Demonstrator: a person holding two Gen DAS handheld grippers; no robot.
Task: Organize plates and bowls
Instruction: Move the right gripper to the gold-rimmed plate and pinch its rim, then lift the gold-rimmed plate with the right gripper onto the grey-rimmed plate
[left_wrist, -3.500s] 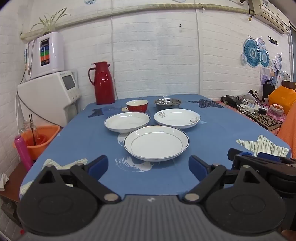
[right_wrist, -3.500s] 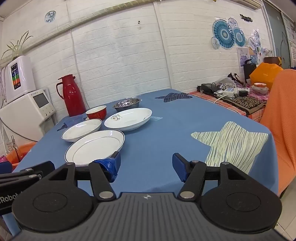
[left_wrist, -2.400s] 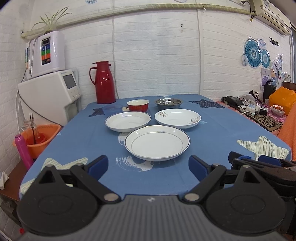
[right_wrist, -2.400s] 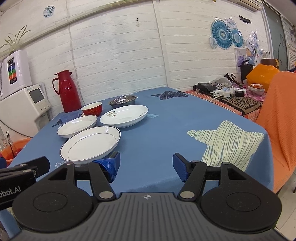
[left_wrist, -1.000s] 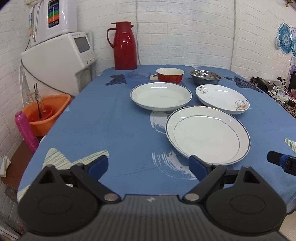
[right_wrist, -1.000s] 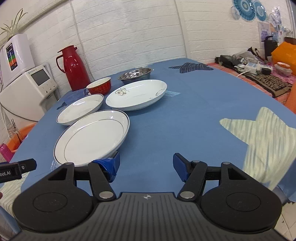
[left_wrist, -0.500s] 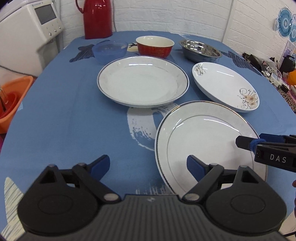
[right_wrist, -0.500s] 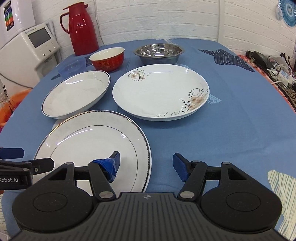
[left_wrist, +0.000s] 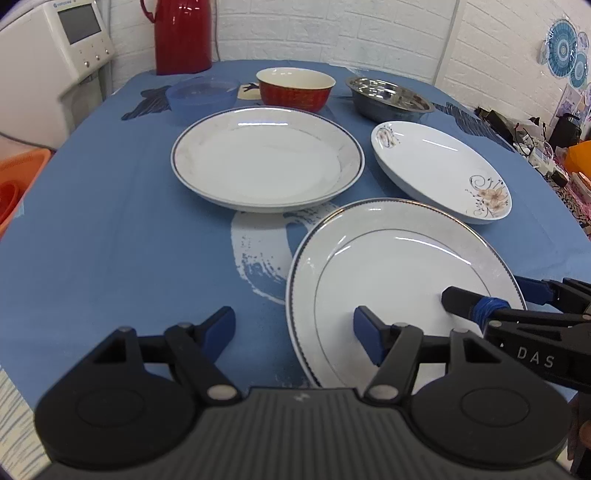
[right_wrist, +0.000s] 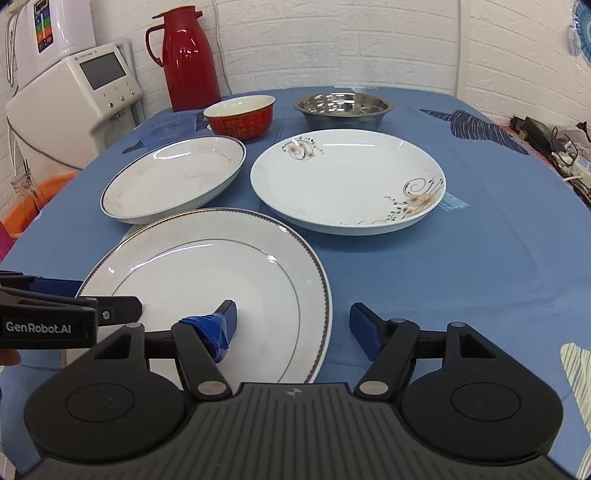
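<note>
Three plates and three bowls are laid out on the blue tablecloth (right_wrist: 498, 266). The near plate (right_wrist: 207, 280), white with a thin dark rim line, is straddled at its opposite edges by both grippers. The left gripper (left_wrist: 293, 334) is held wide open, with one finger above the plate's left part and the other over bare cloth; nothing is gripped. The right gripper (right_wrist: 291, 325) is likewise spread wide and empty, its taped finger above the plate's inner face and its other finger over the cloth to the right.

Beyond, the blue-rimmed plate (right_wrist: 173, 181) is seen at far left and the flowered plate (right_wrist: 347, 181) at far right, both just beside the near plate. Farther off, the clear blue bowl (left_wrist: 201, 94), red bowl (right_wrist: 240, 116) and steel bowl (right_wrist: 343, 109) are lined up in front of a red flask (right_wrist: 188, 55).

The glazed rim is judged slippery: if it is pinched too shallowly, the plate could be dropped. If it is lifted unevenly, the neighbouring plates, being so close, could be knocked or chipped.
</note>
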